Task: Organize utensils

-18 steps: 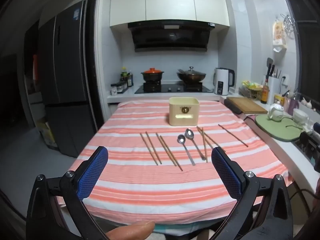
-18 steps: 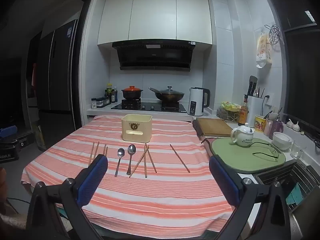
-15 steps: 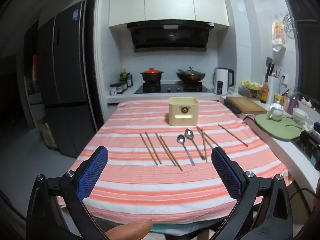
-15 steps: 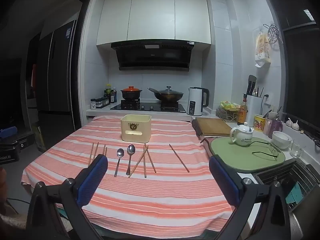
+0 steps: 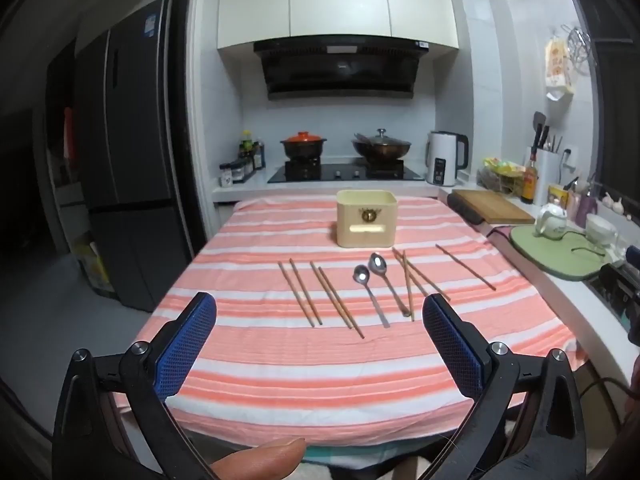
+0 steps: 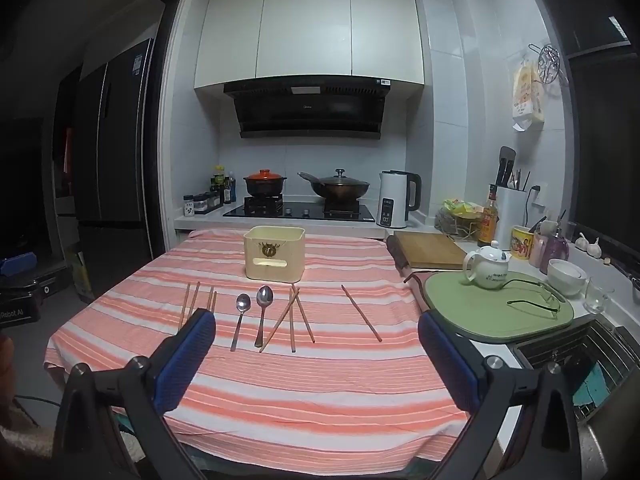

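A cream utensil box [image 5: 367,219] [image 6: 275,254] stands at the far middle of the striped table [image 5: 320,360] [image 6: 320,400]. In front of it lie two metal spoons [image 5: 370,294] [image 6: 263,312] and several wooden chopsticks [image 5: 306,294] [image 6: 294,318], with one lone chopstick [image 5: 465,267] [image 6: 361,312] off to the right. My left gripper [image 5: 319,312] hangs open over the near table edge, short of the utensils, nothing between its blue pads. My right gripper [image 6: 316,332] is open too, near the table's front right, also holding nothing.
A counter runs along the right with a wooden cutting board [image 6: 430,250], a green mat [image 6: 500,316], a white teapot [image 6: 486,266], glasses and cups. Behind the table is a stove with pots [image 6: 340,188] and a kettle [image 6: 396,204]. A fridge [image 5: 124,200] stands left. A fingertip [image 5: 260,460] shows below.
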